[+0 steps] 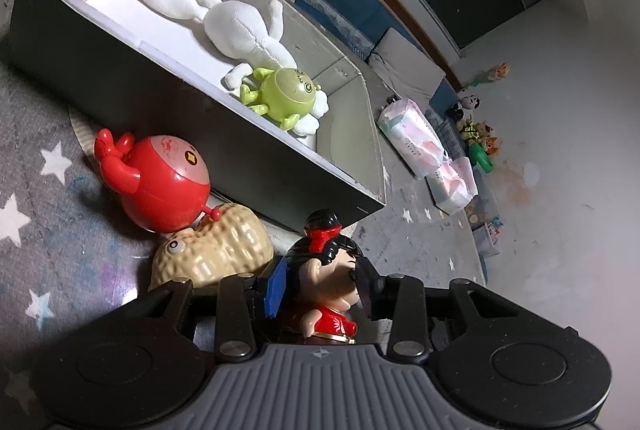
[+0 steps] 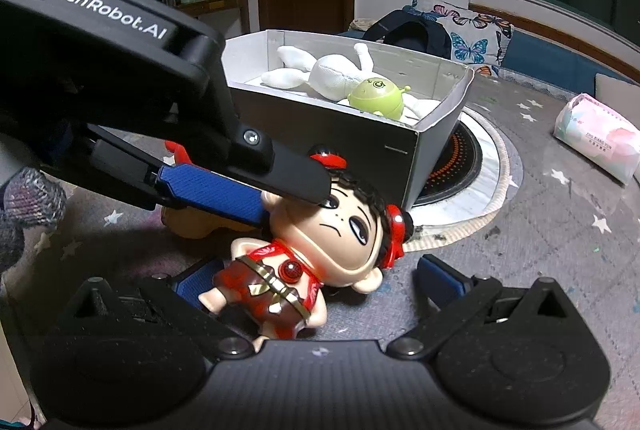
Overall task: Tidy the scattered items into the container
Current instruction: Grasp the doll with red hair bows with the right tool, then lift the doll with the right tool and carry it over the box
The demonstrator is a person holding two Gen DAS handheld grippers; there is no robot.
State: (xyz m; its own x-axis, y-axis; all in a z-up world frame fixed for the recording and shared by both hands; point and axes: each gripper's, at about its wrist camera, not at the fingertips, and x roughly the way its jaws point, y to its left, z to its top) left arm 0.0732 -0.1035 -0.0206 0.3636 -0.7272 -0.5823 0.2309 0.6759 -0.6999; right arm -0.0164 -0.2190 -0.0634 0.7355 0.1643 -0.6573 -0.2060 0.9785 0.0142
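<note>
doll (image 2: 320, 230) | head between left jaws | beside open right jaws

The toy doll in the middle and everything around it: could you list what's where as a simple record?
Doll: red-dressed figurine, lying on the starry rug
Left gripper: shut on the doll's head
Right gripper: open, around the doll's body
Box: holds white plush rabbit and green round toy
Outside box: red round toy, peanut toy

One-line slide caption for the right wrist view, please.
Left gripper clamps the doll's head beside the box holding a white rabbit and green toy; right gripper open.
</note>
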